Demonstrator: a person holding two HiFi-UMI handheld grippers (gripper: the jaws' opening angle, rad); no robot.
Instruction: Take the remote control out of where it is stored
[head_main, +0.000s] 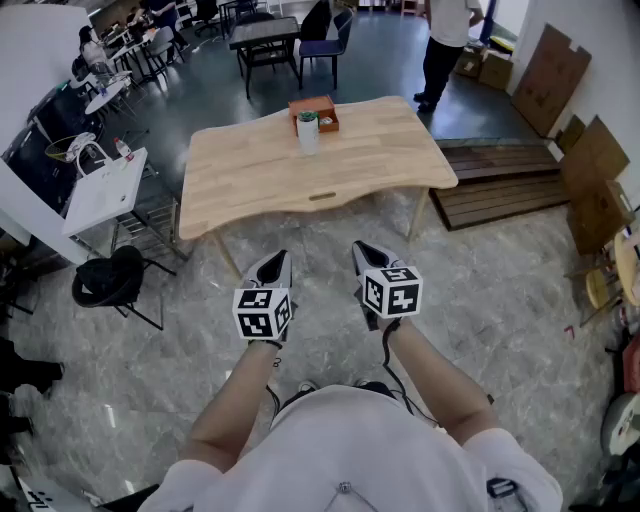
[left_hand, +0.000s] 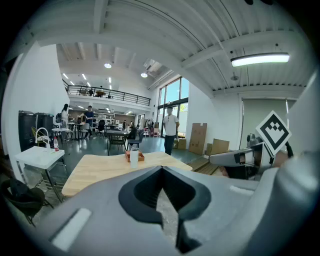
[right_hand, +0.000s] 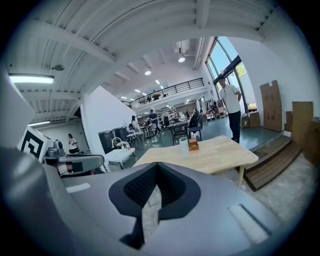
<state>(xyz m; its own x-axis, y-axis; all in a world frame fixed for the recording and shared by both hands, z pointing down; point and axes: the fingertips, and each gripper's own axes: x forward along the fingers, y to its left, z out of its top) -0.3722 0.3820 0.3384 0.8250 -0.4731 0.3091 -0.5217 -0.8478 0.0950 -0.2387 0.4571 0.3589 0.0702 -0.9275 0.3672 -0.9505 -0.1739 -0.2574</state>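
No remote control shows in any view. A light wooden table (head_main: 260, 170) stands a few steps ahead. Near its far edge sit an orange-brown open box (head_main: 314, 108) and, just in front of it, a white cup (head_main: 307, 132) with something green on top. My left gripper (head_main: 275, 263) and right gripper (head_main: 362, 253) are held side by side over the stone floor, short of the table's near edge. Both are shut and hold nothing. The left gripper view looks past its closed jaws at the table (left_hand: 100, 170) and cup (left_hand: 134, 156). The right gripper view shows the table (right_hand: 215, 155) and cup (right_hand: 184, 146).
A black stool (head_main: 110, 280) and a white side table (head_main: 105, 190) stand to the left. Wooden platforms (head_main: 500, 185) and cardboard sheets (head_main: 590, 170) lie to the right. A person (head_main: 445, 50) stands beyond the table, near a black table with chairs (head_main: 265, 40).
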